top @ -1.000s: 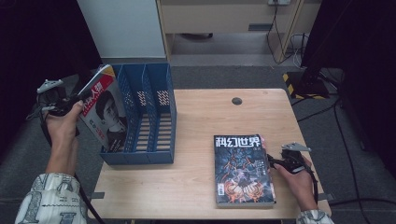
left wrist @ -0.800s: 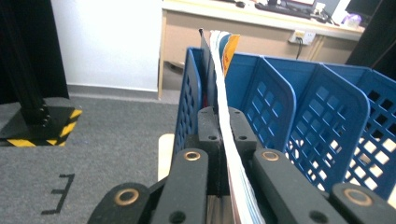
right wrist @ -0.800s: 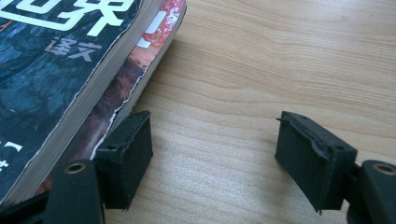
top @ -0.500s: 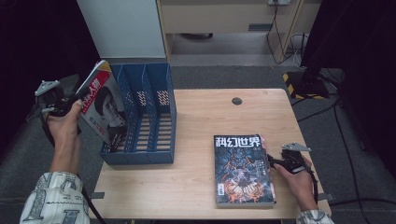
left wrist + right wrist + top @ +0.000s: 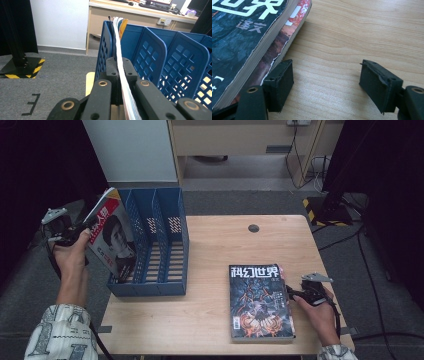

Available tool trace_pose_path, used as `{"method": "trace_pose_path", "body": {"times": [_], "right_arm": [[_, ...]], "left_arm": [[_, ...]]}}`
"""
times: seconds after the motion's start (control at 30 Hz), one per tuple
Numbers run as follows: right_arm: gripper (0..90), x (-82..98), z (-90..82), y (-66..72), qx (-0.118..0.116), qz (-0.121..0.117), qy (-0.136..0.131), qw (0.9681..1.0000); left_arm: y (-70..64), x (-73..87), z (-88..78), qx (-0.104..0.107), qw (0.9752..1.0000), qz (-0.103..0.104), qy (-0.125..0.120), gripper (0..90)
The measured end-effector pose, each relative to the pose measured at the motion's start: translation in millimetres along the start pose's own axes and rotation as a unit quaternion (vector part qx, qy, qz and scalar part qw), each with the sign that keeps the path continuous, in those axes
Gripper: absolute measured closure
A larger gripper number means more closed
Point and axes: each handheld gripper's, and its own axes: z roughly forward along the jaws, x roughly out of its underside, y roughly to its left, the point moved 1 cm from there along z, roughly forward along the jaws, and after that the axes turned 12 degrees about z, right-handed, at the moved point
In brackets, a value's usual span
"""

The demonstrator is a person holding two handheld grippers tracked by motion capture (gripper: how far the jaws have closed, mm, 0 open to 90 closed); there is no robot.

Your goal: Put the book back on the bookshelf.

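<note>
Left gripper, clamped on a magazine at frame left, must lower it into the blue file rack.

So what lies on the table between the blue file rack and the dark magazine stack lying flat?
Nothing: in the high view, bare wood of the table separates the blue file rack from the dark magazine stack.
</note>
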Motion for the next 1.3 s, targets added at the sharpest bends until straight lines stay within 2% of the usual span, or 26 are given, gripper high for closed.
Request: {"method": "trace_pose_path", "body": {"times": [0.7,1.3], "right_arm": [[27.1,0.0,0.0,0.0,0.0,0.0,0.0,1.0],[27.2,0.0,0.0,0.0,0.0,0.0,0.0,1.0]], "left_arm": [[1.3,4.0,1.1,0.001,1.0,-0.008,0.0,86.2],[1.4,4.0,1.3,0.005,1.0,-0.005,0.006,84.1]]}}
